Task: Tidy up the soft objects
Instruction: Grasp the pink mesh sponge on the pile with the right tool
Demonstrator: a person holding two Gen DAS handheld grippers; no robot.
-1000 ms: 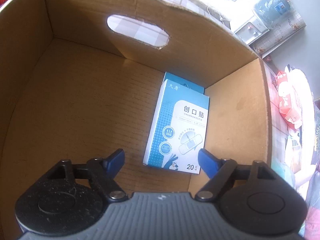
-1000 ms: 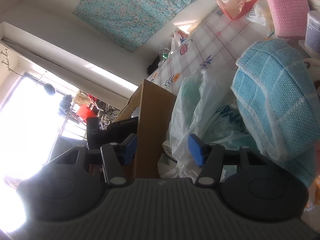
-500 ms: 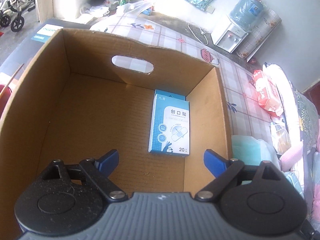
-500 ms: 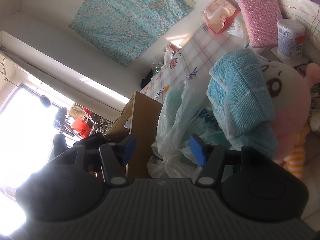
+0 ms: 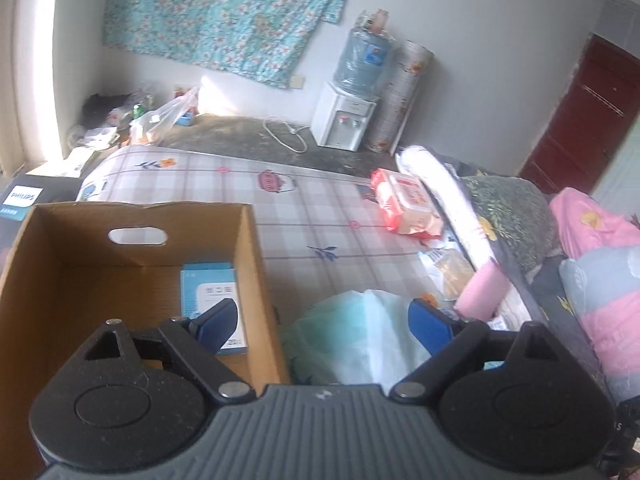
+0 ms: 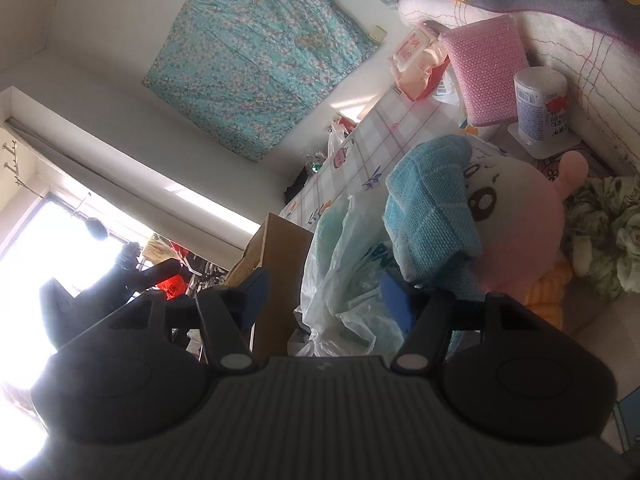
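left wrist view above cardboard box point(image 5: 256, 264), right wrist view rolled, both share it

A floral cloth point(image 5: 224, 12) is hung on the grey wall. A water dispenser point(image 5: 346, 118) is stood beside a dark red door point(image 5: 580, 116). Bright daylight is admitted by a window point(image 6: 36, 264).

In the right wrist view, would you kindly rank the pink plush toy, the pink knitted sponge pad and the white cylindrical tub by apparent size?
1. Pink plush toy, though it is nearest the camera.
2. Pink knitted sponge pad.
3. White cylindrical tub.
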